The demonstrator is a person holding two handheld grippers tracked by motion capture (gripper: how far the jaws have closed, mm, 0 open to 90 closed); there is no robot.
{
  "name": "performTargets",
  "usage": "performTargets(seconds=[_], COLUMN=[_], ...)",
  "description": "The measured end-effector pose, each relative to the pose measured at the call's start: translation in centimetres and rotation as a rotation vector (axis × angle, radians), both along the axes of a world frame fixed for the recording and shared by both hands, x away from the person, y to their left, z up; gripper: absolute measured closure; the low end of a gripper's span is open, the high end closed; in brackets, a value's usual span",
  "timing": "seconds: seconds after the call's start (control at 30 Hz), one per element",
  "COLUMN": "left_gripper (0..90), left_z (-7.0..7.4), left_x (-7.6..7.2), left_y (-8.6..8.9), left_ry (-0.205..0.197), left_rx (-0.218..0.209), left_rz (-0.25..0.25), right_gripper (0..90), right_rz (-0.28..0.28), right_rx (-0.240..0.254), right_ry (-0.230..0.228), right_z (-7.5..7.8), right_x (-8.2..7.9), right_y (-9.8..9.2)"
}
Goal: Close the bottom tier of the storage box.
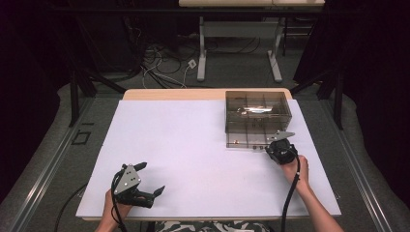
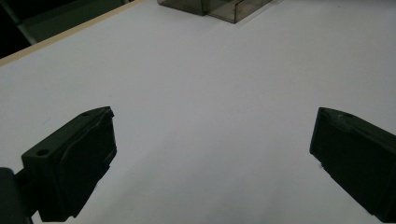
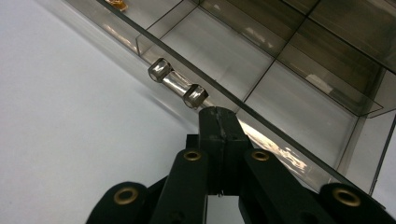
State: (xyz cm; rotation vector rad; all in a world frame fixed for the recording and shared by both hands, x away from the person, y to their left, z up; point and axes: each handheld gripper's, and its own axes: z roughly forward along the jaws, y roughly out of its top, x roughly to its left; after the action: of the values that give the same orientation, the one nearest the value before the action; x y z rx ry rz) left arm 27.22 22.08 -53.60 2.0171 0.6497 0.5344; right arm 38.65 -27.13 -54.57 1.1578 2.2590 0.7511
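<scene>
A smoky transparent drawer box [image 1: 258, 108] stands at the back right of the white table [image 1: 193, 145]. Its lowest drawer [image 1: 244, 140] is pulled partly out; the drawer [image 3: 261, 65] has several empty-looking compartments. My right gripper [image 1: 270, 147] is shut, with nothing between the jaws. In the right gripper view its tip [image 3: 217, 116] rests against the drawer's front wall, just right of the clear bar handle [image 3: 177, 83]. My left gripper [image 1: 153, 177] hovers open over the table's front left. In its own view the left gripper [image 2: 212, 140] has only bare table between the wide-apart jaws.
A small orange item [image 3: 116, 3] lies in the drawer's far left compartment. The box's corner [image 2: 219, 7] shows far ahead of the left gripper. Past the table's far edge are desk legs [image 1: 201, 58] and loose cables [image 1: 164, 67] on the floor.
</scene>
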Motion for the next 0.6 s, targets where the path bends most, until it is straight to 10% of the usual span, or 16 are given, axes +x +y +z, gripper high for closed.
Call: performTargets(seconds=[0.6], left_gripper=[0.3], left_z=[-0.12], left_x=[0.07], left_y=[-0.06], left_ry=[0.006], left_rx=[0.0], left_rz=[-0.001], right_gripper=[90.0], right_rz=[0.004], right_rx=[-0.047], right_ry=[0.007], right_z=[-0.53], right_x=[0.83], right_y=[0.47])
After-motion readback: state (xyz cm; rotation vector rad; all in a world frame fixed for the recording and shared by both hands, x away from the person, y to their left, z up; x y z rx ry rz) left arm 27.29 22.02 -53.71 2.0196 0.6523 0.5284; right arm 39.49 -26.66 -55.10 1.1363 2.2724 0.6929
